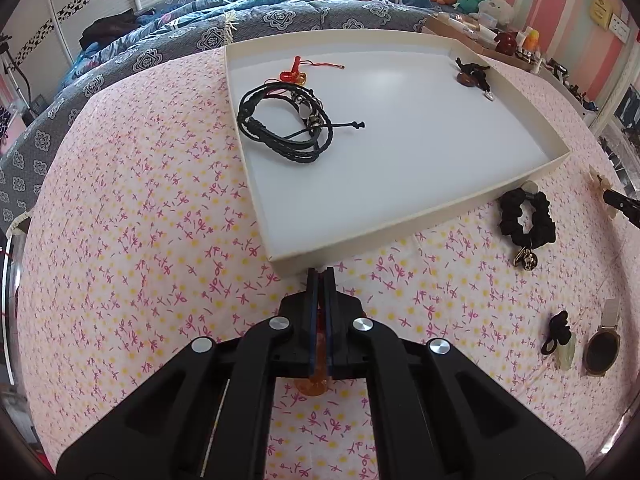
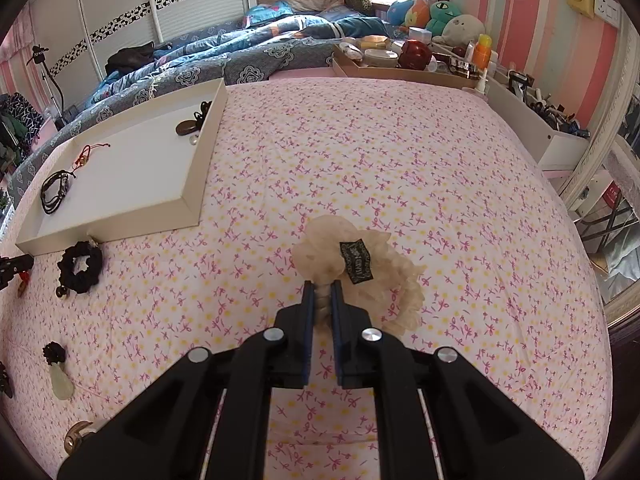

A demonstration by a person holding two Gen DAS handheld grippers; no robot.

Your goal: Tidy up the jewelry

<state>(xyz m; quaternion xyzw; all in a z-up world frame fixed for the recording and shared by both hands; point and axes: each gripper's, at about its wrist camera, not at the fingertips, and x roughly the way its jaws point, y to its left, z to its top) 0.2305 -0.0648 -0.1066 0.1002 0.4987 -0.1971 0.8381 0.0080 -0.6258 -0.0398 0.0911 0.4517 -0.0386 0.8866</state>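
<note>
My left gripper is clamped on an orange-red charm, one piece, right at the near wall of the single white tray, which fills the upper centre of its frame. My right gripper pinches one cream scrunchie; its tray lies upper left, so the left hand is nearer. One black scrunchie waits outside.

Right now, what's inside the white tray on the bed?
Inside the white tray: a black braided bracelet, a red cord charm, and a dark pendant in the far corner. Nothing shows hidden beneath them.
</note>
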